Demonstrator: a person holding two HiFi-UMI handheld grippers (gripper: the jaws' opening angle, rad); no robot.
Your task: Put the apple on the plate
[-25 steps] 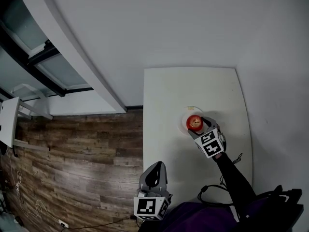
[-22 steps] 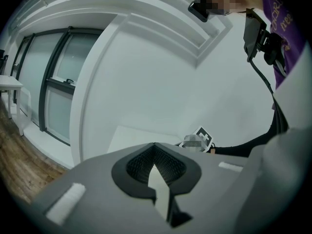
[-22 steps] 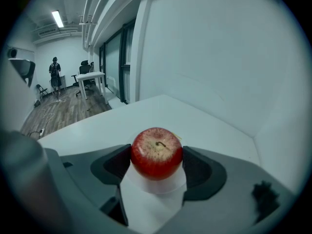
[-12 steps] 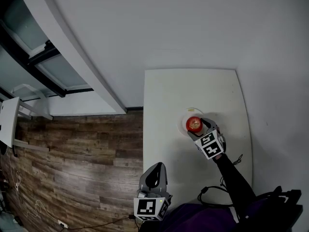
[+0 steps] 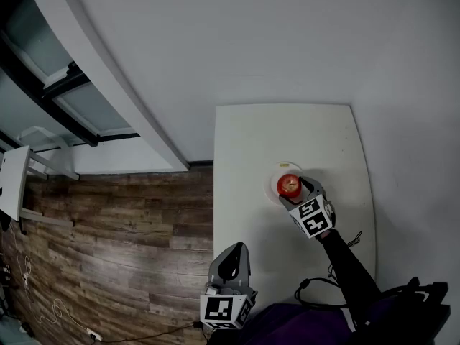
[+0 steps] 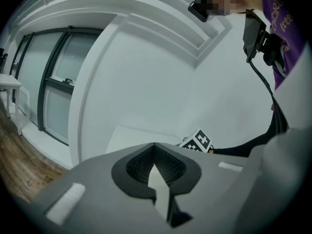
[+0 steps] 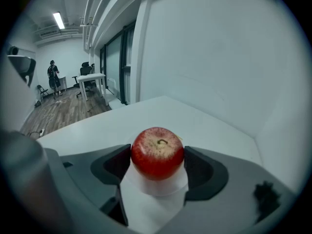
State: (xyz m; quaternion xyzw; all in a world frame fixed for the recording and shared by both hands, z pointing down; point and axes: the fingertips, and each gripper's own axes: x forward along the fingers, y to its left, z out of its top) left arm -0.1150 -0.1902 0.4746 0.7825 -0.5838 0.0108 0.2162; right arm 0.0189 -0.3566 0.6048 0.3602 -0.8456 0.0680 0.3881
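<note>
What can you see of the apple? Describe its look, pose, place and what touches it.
The apple is round, red and glossy, with pale speckling around its top dimple and a short brown stem. It stands upright, stem up, and looks whole. It sits over the small white plate on the white table. Its underside is hidden, so it probably rests on the plate. The right gripper has one jaw against each side.

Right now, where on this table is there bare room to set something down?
Bare: the table's far end between plate and wall, and its left side from plate down to the left gripper. Crowded: around the plate, where the right gripper holds the apple, plus sleeve and cable behind it.
</note>
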